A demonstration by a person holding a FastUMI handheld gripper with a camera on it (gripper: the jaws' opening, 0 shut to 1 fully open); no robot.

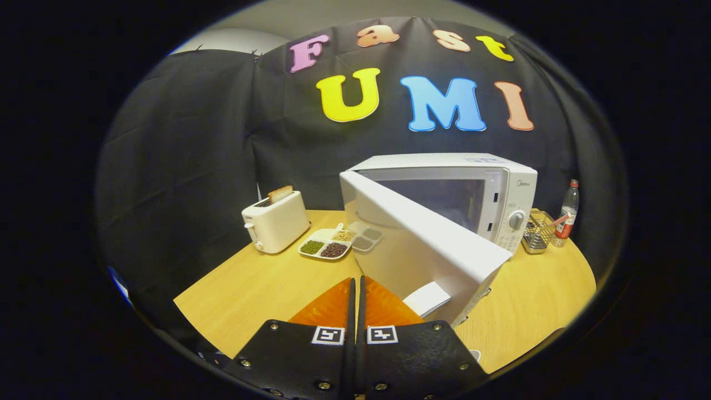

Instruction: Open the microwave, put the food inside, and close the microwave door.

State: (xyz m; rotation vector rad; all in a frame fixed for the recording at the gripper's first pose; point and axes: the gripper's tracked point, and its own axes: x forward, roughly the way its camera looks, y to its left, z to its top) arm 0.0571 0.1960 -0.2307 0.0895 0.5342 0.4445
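The white microwave (pixel 500 189) stands on the round wooden table (pixel 250 289) with its door (pixel 427 244) swung wide open toward me; the dim cavity (pixel 444 203) shows behind it. A white divided plate of beans and grains (pixel 328 244) lies left of the door, between it and the toaster. My gripper (pixel 356 280) is shut with nothing between its fingers, its tips just short of the door's lower near face. The door's white handle (pixel 426 298) sticks out just right of the fingertips.
A white toaster (pixel 275 222) with a bread slice (pixel 280 193) in it stands left of the plate. Right of the microwave are a wire basket (pixel 537 232) and a plastic bottle (pixel 566 214). Bare tabletop lies left of my fingers.
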